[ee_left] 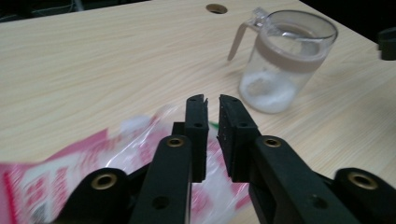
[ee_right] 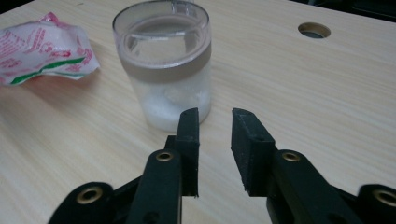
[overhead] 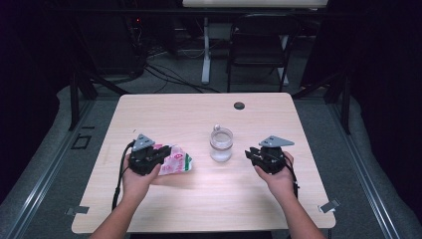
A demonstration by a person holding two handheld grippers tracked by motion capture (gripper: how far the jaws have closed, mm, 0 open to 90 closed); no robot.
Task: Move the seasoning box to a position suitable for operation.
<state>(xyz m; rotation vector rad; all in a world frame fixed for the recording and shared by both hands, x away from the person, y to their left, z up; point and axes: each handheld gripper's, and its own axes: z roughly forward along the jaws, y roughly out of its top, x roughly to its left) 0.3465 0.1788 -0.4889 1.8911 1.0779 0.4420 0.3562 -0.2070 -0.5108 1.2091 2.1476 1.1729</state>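
Two tongs at the counter, a plastic bag at the left and a glass jar in the middle.

Left tongs [ee_left: 212, 100]: jaws nearly together with a narrow gap; the pink-and-white bag [ee_left: 84, 158] lies under and beside them, blurred, and whether they pinch it I cannot tell. Bag rests on the counter [overhead: 199, 199] left of centre. Right tongs [ee_right: 215, 114]: jaws partly apart, nothing between them, aimed at the jar [ee_right: 163, 60], just short of it. Jar upright, clear, white powder at its bottom, a grey band below its rim, near the counter's middle.
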